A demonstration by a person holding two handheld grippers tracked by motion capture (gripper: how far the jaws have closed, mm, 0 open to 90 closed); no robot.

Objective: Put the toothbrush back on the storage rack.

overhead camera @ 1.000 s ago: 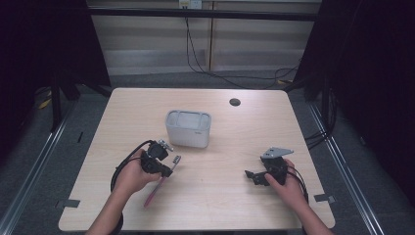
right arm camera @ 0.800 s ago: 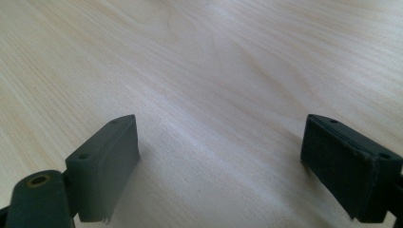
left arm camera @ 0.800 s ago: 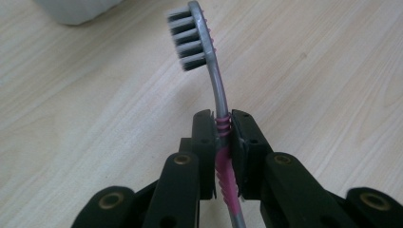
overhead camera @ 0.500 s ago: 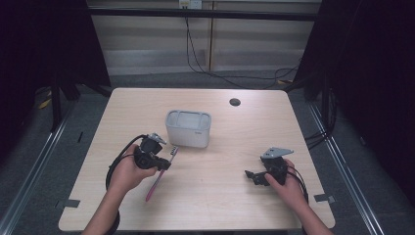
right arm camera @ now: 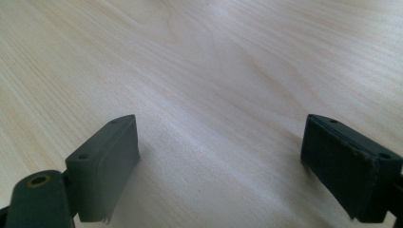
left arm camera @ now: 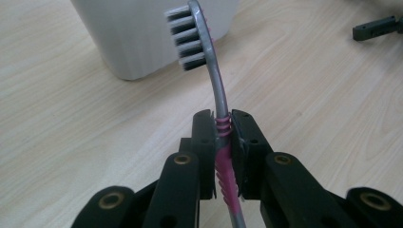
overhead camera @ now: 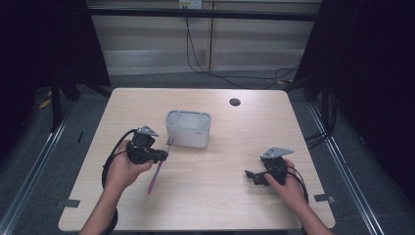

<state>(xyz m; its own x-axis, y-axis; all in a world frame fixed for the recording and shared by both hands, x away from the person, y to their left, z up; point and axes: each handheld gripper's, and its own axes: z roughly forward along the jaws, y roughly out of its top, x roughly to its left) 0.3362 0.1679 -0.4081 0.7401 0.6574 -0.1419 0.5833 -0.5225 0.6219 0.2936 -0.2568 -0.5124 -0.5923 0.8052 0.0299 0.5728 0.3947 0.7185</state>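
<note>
Matt wood-grain table [overhead camera: 220,171], ribbed plastic toothbrush [left arm camera: 216,85]

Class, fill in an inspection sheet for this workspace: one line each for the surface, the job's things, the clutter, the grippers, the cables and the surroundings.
Surface: light wooden table, bare apart from the items below.
Job's things: pink-and-grey toothbrush, bristle head up and close to the white ribbed plastic container, which stands upright mid-table.
Clutter: small dark round disc near the far edge.
Grippers: left gripper shut on the toothbrush at its ribbed pink grip; right gripper open, nothing between its jaws, low over the table.
Cables: a black cable loops from the left gripper; more cables run along the floor behind.
Surroundings: dark curtains at both sides, pale wall panels behind.
</note>
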